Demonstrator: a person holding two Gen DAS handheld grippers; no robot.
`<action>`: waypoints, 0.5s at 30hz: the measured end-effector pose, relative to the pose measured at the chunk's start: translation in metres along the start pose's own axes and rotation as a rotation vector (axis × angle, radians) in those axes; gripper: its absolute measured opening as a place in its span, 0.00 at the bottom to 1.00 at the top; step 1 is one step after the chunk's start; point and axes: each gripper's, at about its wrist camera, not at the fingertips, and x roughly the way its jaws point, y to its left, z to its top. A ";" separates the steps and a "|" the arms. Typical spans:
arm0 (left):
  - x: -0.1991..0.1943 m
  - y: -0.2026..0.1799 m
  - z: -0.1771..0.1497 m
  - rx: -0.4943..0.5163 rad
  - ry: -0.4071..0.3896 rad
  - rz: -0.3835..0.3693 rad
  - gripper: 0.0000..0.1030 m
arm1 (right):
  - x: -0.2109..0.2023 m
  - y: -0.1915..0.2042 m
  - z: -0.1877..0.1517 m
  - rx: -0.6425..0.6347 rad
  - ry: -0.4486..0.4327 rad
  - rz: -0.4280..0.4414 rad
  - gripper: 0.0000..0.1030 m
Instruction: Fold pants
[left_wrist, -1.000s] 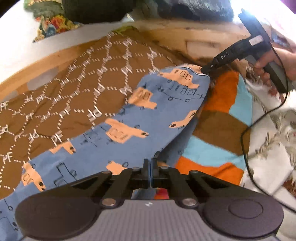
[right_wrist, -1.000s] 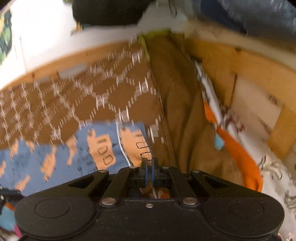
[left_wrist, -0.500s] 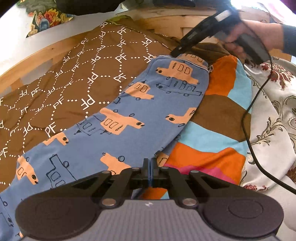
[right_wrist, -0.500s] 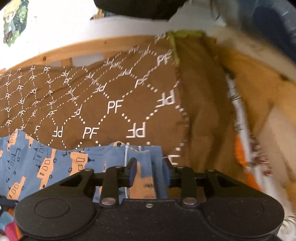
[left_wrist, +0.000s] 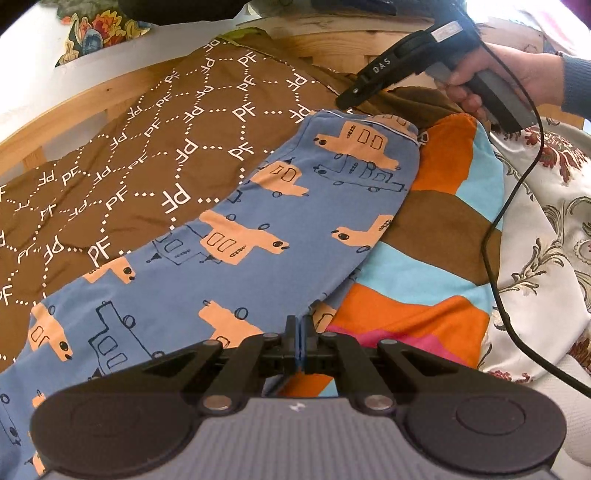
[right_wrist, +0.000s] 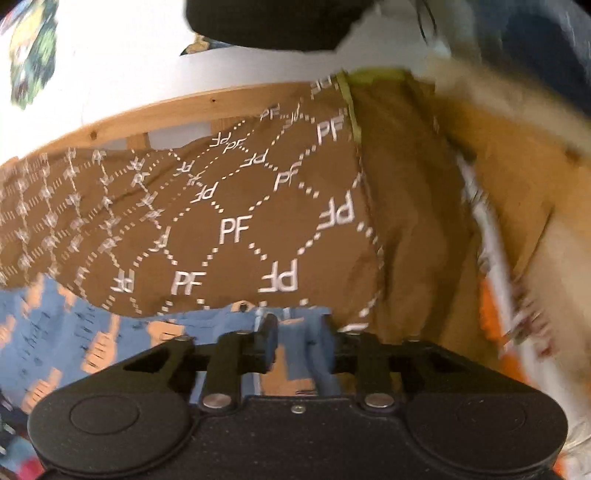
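Note:
Blue pants (left_wrist: 280, 229) printed with orange cars lie stretched across the brown PF-patterned cover (left_wrist: 177, 155), one leg folded over the other. My left gripper (left_wrist: 299, 332) is shut, and the near edge of the pants runs up into its tips. In the left wrist view my right gripper (left_wrist: 345, 101) hovers just past the far hem (left_wrist: 373, 129), held by a hand (left_wrist: 517, 70). Seen from the right wrist, my right gripper (right_wrist: 299, 325) stands open, with the blue hem (right_wrist: 295, 354) lying loose beneath the gap and not pinched.
A striped orange, light-blue and brown blanket (left_wrist: 436, 251) lies right of the pants, with a white floral cloth (left_wrist: 554, 221) beyond. A black cable (left_wrist: 498, 258) hangs from the right gripper. A wooden bed frame (left_wrist: 92, 107) borders the far side.
My right gripper opened and let go of the pant hem, then drew back a little from it. The hem now rests on the cover. My left gripper stayed shut and still.

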 end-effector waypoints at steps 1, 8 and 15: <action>0.000 0.000 0.000 0.001 0.000 0.000 0.01 | 0.002 -0.001 -0.001 0.017 0.009 0.010 0.30; 0.001 -0.001 -0.002 -0.003 0.002 -0.003 0.01 | 0.024 -0.005 -0.002 0.053 0.048 0.009 0.22; -0.001 -0.002 -0.001 -0.014 -0.004 -0.004 0.01 | 0.004 0.006 -0.005 0.005 -0.067 -0.041 0.04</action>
